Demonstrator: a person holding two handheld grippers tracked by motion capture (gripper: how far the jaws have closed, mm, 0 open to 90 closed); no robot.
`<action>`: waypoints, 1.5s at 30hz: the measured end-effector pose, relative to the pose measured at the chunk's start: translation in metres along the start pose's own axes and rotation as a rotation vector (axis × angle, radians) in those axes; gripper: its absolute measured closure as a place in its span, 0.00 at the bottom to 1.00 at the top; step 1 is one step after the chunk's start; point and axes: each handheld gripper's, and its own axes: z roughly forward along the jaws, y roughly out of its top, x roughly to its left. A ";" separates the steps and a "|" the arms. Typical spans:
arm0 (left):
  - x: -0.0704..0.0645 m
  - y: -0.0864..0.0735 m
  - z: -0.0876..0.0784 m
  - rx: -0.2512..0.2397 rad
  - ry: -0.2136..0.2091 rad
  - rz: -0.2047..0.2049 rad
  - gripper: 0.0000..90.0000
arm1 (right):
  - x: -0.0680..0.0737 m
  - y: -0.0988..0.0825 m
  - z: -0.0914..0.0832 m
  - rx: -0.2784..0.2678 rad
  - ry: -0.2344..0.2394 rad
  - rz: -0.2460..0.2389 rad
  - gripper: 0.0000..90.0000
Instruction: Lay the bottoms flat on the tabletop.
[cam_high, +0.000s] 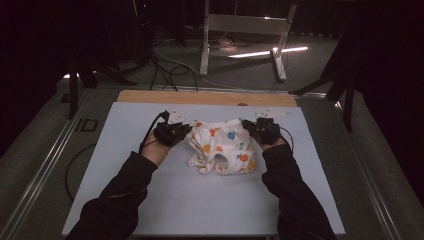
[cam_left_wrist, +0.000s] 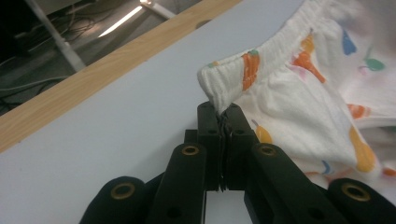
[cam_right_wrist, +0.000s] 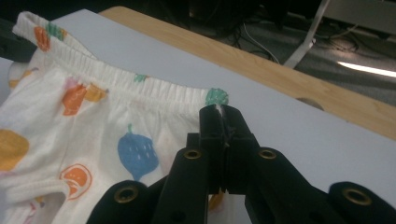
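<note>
A small white pair of children's shorts with orange, blue and green fruit prints lies bunched on the white table top. My left gripper is shut on the left end of the elastic waistband, its jaws pinching the cloth corner. At the other end of the waistband my right gripper is shut on the cloth, next to a green print. The waistband stretches between the two grippers, and the rest of the shorts sags toward the person.
A wooden strip borders the table's far edge. Beyond it on the floor are cables and a white metal frame. Dark stands flank the table at left and right.
</note>
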 end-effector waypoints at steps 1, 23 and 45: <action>0.001 0.000 0.003 0.006 0.002 0.000 0.98 | -0.002 -0.001 0.005 0.006 -0.005 0.007 0.99; 0.019 -0.019 0.072 0.195 0.021 -0.069 0.97 | -0.016 -0.025 0.071 0.145 -0.053 0.061 0.98; 0.017 -0.028 0.049 0.154 -0.066 -0.117 0.04 | -0.009 -0.021 0.055 0.132 0.091 0.106 0.15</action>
